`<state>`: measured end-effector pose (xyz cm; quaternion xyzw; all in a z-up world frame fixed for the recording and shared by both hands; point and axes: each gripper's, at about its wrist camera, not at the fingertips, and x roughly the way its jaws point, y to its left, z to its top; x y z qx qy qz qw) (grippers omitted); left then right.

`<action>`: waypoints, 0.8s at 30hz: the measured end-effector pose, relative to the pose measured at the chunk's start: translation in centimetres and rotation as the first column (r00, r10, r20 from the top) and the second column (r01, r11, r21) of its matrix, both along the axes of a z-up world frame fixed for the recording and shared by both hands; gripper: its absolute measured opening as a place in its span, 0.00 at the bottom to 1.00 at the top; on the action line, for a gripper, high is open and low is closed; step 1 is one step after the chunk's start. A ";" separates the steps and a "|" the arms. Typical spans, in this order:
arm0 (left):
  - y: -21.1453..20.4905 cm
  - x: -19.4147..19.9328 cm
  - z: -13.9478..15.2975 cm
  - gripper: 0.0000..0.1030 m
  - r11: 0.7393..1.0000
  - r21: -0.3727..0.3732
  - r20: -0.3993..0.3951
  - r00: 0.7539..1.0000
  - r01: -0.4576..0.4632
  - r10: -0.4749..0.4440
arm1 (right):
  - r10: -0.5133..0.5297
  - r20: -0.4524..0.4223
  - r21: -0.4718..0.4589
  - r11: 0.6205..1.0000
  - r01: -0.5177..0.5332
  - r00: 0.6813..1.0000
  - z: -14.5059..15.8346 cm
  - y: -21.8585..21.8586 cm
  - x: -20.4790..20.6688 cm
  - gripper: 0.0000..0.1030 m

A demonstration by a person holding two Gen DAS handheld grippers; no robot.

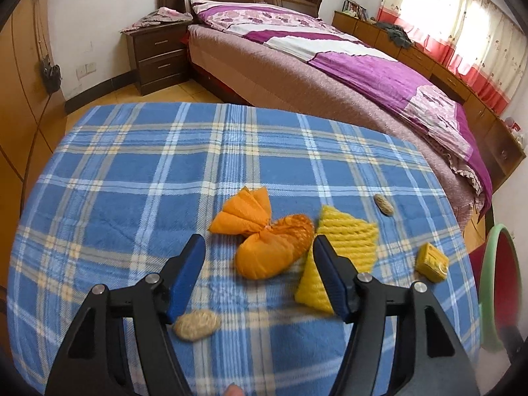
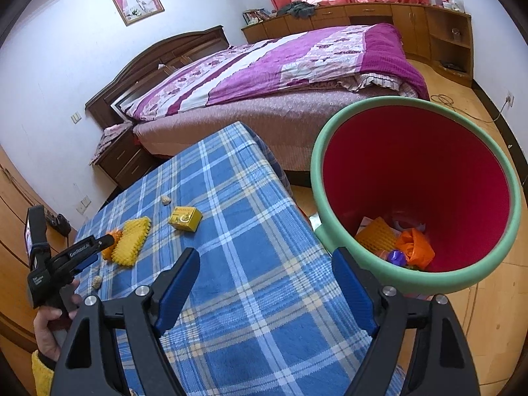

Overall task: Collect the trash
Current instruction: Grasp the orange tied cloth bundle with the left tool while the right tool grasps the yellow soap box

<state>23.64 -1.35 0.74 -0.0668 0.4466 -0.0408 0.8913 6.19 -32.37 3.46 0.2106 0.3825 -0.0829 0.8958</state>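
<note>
Trash is still scattered over the blue plaid tablecloth (image 1: 132, 178): an orange plastic bag (image 1: 264, 250) knotted in the middle sits at the centre of the left wrist view, a yellow foam fruit net (image 1: 343, 241) touches its right side, a small yellow carton (image 1: 431, 262) lies further right, one peanut shell (image 1: 383, 204) sits above that and another peanut shell (image 1: 197, 324) lies at lower centre, just beside the left finger.

The left gripper (image 1: 255, 247) is released, its jaws spread with nothing clamped; the bag lies just ahead, roughly in line with the gap, and the right finger overlaps the foam net in this view. The right gripper (image 2: 264, 260) is also released and empty, hanging over the table edge, with the green-rimmed red bin (image 2: 316, 171) at the right of its view, already holding some rubbish.

The step in hand looks like picking up the orange bag. To do it well, I would centre the gap on the bag's bulging lower lobe or the knot and lower until the pads straddle it. Keeping the right finger clear of the net would stop both from being dragged together. The bag is soft, so closing fully should help it hold before it is lifted toward the bin.
</note>
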 end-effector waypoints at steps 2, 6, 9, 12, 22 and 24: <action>-0.1 0.3 -0.3 0.65 1.000 -0.008 -0.006 1.000 0.000 0.000 | 0.003 -0.008 -0.003 1.000 -0.003 1.000 -0.2 0.2 0.3 0.82; -0.1 0.8 -0.9 0.65 0.999 -0.032 -0.016 1.000 0.007 -0.007 | 0.012 -0.022 -0.010 1.000 -0.012 1.000 -0.5 0.7 1.3 0.82; -0.1 0.8 -1.0 0.65 0.999 -0.035 -0.003 1.000 0.001 -0.001 | 0.025 -0.031 -0.020 0.999 -0.026 0.999 -0.7 1.3 2.2 0.82; 0.0 0.8 -1.1 0.65 0.999 -0.042 0.003 1.000 -0.011 0.012 | 0.040 -0.038 -0.030 0.999 -0.041 0.998 -0.9 2.0 3.1 0.82; 0.3 -0.1 -0.6 0.39 0.998 -0.063 0.042 0.999 0.029 -0.026 | 0.099 -0.071 -0.033 0.994 -0.101 0.993 -2.4 5.0 7.5 0.82; 0.5 -0.2 -0.5 0.36 0.996 -0.081 0.044 0.999 0.028 -0.024 | 0.109 -0.078 -0.027 0.993 -0.112 0.991 -2.7 5.6 8.4 0.82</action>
